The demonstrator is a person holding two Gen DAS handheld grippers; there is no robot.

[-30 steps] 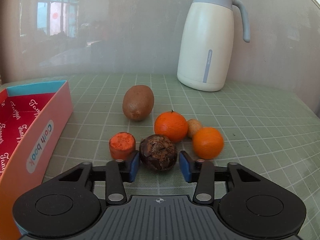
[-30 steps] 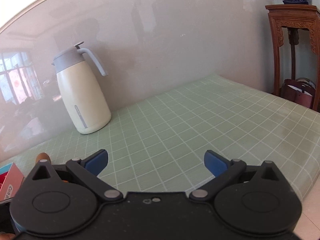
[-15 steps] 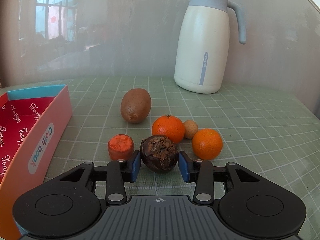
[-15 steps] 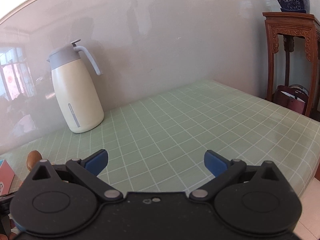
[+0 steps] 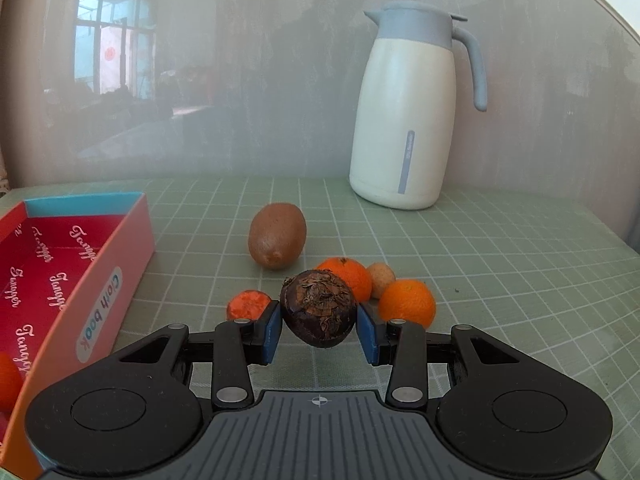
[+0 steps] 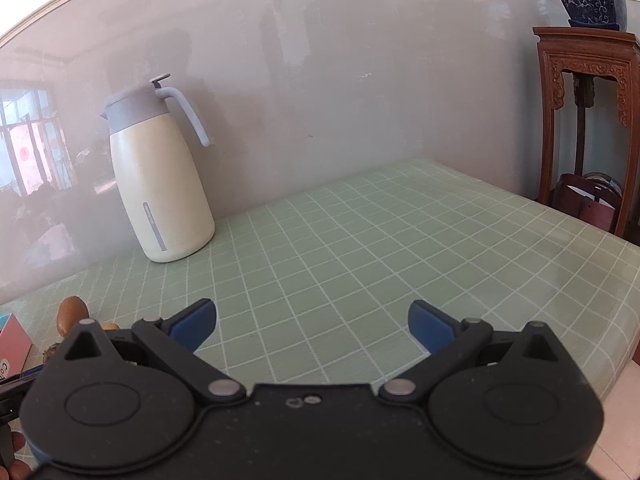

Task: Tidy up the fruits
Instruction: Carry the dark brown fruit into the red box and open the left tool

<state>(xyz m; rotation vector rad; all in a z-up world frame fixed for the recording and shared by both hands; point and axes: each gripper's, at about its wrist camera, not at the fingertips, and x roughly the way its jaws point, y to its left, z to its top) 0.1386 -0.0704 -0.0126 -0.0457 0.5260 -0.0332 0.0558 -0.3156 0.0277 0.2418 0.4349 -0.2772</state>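
My left gripper (image 5: 319, 330) is shut on a dark brown, rough-skinned round fruit (image 5: 318, 312), held a little above the green checked table (image 5: 500, 280). Behind it lie a kiwi (image 5: 277, 241), two oranges (image 5: 348, 280) (image 5: 407, 303), a small tan fruit (image 5: 381, 274) and an orange-red cut piece (image 5: 249, 304). The pink box (image 5: 72, 280) with a red inside stands at the left, with an orange fruit (image 5: 9, 380) in its near end. My right gripper (image 6: 312, 326) hangs open over bare table, nothing between its fingers. The kiwi (image 6: 73, 314) shows at that view's left edge.
A cream thermos jug (image 5: 408, 120) with a grey lid stands at the back by the wall, also in the right wrist view (image 6: 160, 184). A carved wooden stand (image 6: 588, 120) with a blue pot is beyond the table's right edge.
The dark fruit has been lifted off the table in my left gripper, and now overlaps the oranges behind it. The right gripper stays open.
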